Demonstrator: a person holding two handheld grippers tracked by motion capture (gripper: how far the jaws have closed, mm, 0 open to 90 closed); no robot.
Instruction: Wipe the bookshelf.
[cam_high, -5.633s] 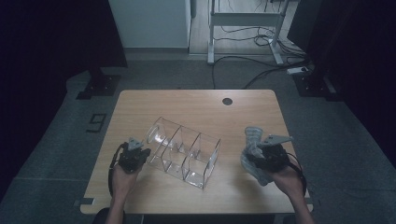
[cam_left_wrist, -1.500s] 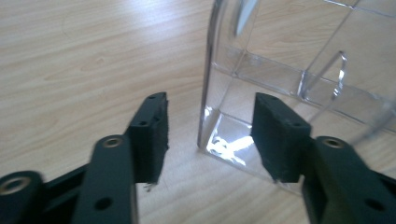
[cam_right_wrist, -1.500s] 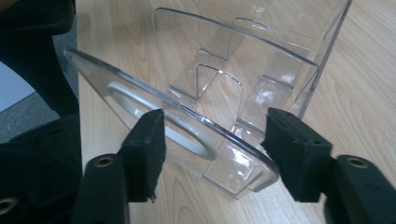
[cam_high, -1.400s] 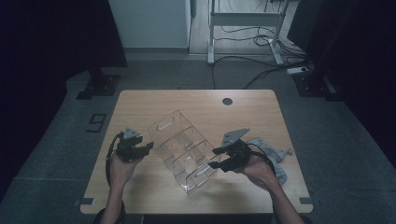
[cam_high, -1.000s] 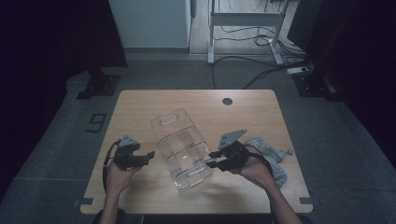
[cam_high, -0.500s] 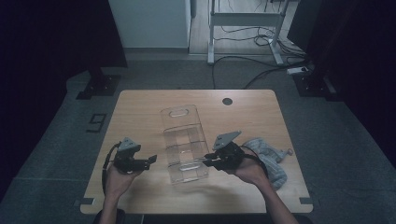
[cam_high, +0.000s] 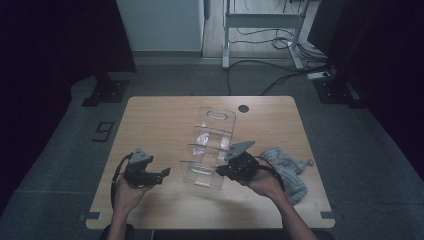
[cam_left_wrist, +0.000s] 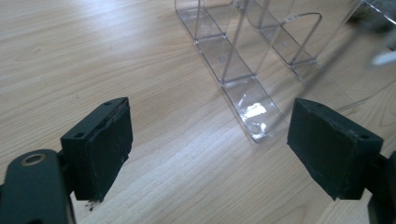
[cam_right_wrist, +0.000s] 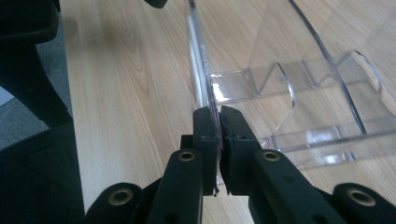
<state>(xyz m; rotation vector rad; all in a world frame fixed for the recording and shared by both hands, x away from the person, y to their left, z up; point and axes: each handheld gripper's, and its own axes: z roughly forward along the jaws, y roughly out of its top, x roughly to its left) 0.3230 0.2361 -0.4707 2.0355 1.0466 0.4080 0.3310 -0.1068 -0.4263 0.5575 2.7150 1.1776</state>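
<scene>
Clamped on the near end wall of the clear acrylic compartmented organiser (cam_right_wrist: 280, 107) lying mid-table: right gripper (cam_right_wrist: 219, 122), pads pinching thin plastic. Spread wide beside it, holding nothing: left gripper (cam_left_wrist: 210, 144). Best moved slowly, pinch kept square, light wooden table (cam_high: 160, 125) contact maintained, avoiding the crumpled grey cloth (cam_high: 292, 172).

Clear acrylic organizer (cam_high: 210, 147): turned from a diagonal lie to lengthwise, handle end now toward the far table edge; near end wall now clamped between the right gripper's (cam_high: 223, 171) closed pads (cam_right_wrist: 207, 135).

Right gripper: moved in from the table's right side, where it held the grey cloth (cam_high: 287, 172); cloth now released, lying behind it.

Left gripper (cam_high: 161, 175): drawn back off the organizer, jaws spread, the organizer's near corner just ahead of its fingertips (cam_left_wrist: 109, 144).
</scene>
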